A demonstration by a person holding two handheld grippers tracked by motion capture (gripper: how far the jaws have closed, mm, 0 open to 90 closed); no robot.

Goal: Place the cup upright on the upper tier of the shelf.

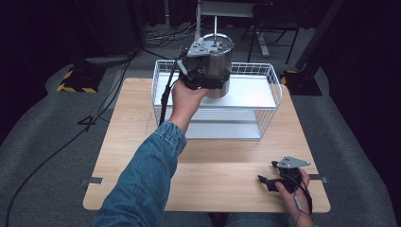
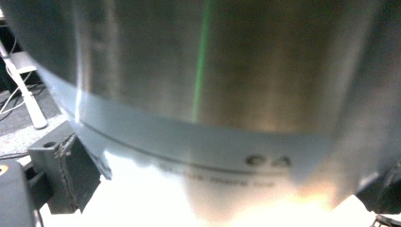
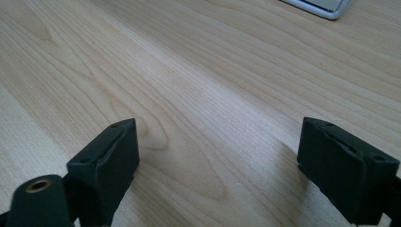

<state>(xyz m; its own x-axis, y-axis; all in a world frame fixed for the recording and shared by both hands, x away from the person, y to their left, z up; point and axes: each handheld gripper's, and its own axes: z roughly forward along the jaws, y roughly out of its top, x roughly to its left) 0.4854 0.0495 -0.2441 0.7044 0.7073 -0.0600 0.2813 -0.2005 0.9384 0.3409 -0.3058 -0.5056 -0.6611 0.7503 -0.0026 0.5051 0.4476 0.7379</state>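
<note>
Two grippers in play. The left gripper [image 1: 204, 78] is up at the white wire basket [image 1: 269, 97], which sits on the far half of the wooden table [image 1: 222, 165]. It is against the side of a steel pot [image 1: 218, 61], with the person's left hand [image 1: 185, 98] behind it and a denim sleeve [image 1: 142, 179] running back to the near edge. From the high view the pot stands in the left part of the basket, over its white shelf, and its rim rises above the basket's top wire. Whether its base rests on the shelf or hangs just above it, I cannot tell.

In the left gripper view the pot wall [image 2: 213, 71] sits directly between the two black jaws, one at each lower corner, both spread wide around the body; I read that as a clamp on the pot. Printed marks near the pot's base are too blurred to read.

The right gripper [image 1: 276, 182] lies low at the near right corner of the table, well apart from the basket. Its own view shows the jaws spread wide with bare wood grain [image 3: 213, 118] between them, holding nothing.
</note>
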